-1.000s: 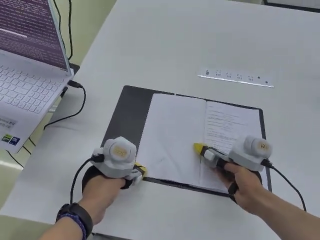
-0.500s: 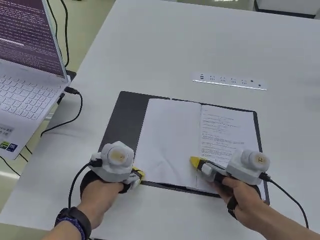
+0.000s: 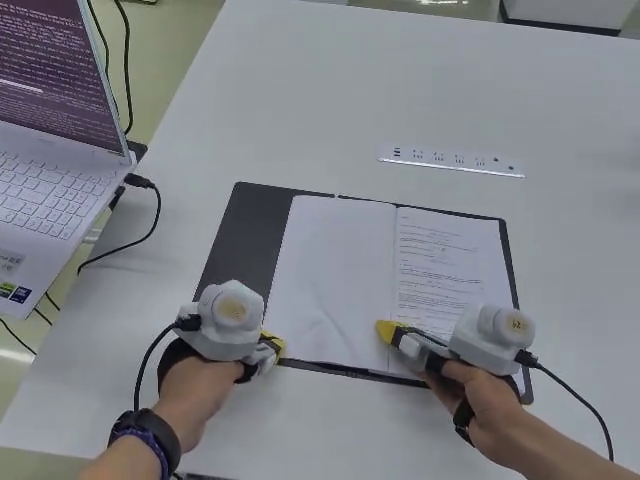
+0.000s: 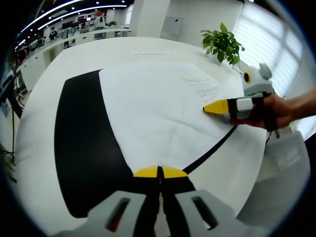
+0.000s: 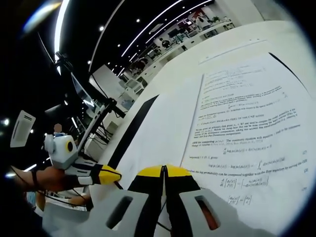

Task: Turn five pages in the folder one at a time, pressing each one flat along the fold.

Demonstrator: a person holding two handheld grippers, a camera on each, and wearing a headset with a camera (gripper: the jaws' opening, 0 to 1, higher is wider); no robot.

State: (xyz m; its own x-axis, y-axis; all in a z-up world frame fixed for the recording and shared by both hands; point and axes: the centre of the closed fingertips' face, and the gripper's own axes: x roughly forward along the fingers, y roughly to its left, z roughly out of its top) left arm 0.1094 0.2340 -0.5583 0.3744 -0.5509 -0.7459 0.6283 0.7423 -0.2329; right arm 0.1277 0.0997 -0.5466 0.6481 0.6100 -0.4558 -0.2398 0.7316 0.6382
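Right gripper (image 3: 386, 329) jaws closed tight and empty, tips on the fold (image 3: 396, 262), and it has slid down toward the bottom edge of the folder (image 3: 240, 240), so this press looks nearly finished. Left gripper (image 3: 271, 347) jaws shut too, holding nothing, at the turned page (image 3: 335, 265)'s lower-left corner, probably pinning it. Folder lies open, centre frame, on the counter (image 3: 420, 80)

Head view: high, facing down over the folder (image 3: 245, 240) from its near edge. Gripper views: low, close, at that edge; both share its pages (image 4: 158, 108).
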